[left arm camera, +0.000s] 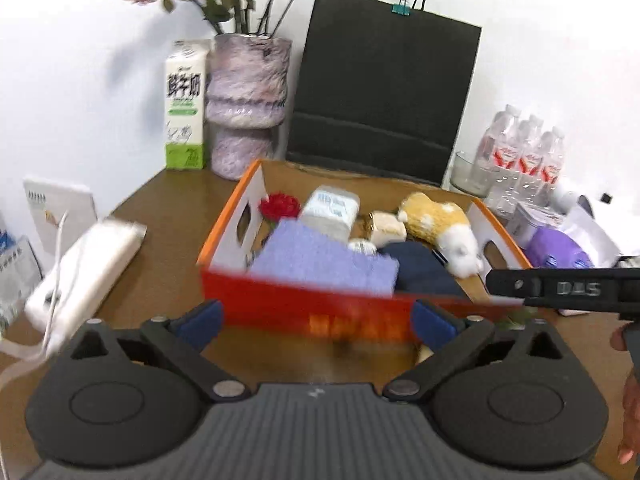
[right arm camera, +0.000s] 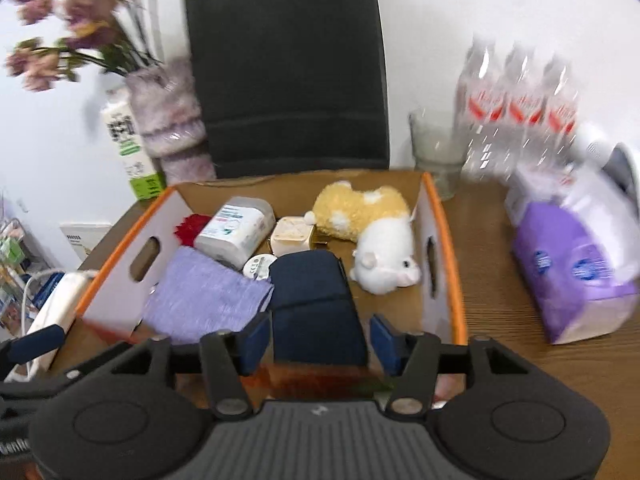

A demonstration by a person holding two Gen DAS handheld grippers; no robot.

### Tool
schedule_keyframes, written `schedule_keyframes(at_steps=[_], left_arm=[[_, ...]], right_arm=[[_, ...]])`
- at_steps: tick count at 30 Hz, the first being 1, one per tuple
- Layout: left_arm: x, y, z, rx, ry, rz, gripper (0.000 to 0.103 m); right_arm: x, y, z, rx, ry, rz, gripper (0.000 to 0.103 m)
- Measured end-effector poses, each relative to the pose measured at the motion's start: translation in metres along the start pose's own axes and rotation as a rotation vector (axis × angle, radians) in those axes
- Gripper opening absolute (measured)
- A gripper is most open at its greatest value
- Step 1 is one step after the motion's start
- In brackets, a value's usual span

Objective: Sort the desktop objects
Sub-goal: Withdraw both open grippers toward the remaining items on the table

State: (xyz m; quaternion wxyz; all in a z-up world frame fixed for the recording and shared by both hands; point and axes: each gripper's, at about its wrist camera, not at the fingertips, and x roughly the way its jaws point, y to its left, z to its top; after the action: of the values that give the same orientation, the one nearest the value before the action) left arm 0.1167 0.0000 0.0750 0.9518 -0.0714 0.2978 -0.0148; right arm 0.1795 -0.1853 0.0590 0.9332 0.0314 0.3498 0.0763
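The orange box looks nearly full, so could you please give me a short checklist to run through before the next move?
1. Left gripper empty and open: ok, jaws wide, nothing between them.
2. Right gripper free of the navy pouch: ok, the pads do not press on it.
3. Orange box upright on the table: ok.
4. Plush toy, lavender cloth and tissue pack inside the box: ok.
5. Purple pack sorted: not ok, it lies on the table right of the box.
6. Picture sharp enough to aim: not ok, both views are blurred.
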Motion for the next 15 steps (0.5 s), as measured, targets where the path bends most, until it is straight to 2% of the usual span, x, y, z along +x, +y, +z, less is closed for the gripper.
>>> schedule_keyframes(at_steps=[1,2,6,11,15], left_arm=[[-0.008,0.002,-0.009,0.0,0.004,-0.009,0.103],[-0.015,0.004,-0.017,0.002,0.01,-0.011,0.103],[-0.045,0.017,-0.055,0.008,0.02,-0.017,0.103],[-0.074,0.038,-0.109,-0.049,0.037,-0.053,0.103],[-0.088,0.038,-0.138,-0.008,0.05,-0.091,0.103]], right_arm=[[-0.015,0.001,-0.011,-0.013,-0.027,-0.001,0.078],[-0.026,0.001,-0.02,-0.022,-0.044,-0.002,0.082],[-0.065,0.006,-0.072,-0.053,-0.051,0.01,0.082],[-0.094,0.01,-0.14,-0.034,-0.067,0.023,0.083],[-0.104,0.01,-0.183,-0.031,-0.06,0.013,0.083]])
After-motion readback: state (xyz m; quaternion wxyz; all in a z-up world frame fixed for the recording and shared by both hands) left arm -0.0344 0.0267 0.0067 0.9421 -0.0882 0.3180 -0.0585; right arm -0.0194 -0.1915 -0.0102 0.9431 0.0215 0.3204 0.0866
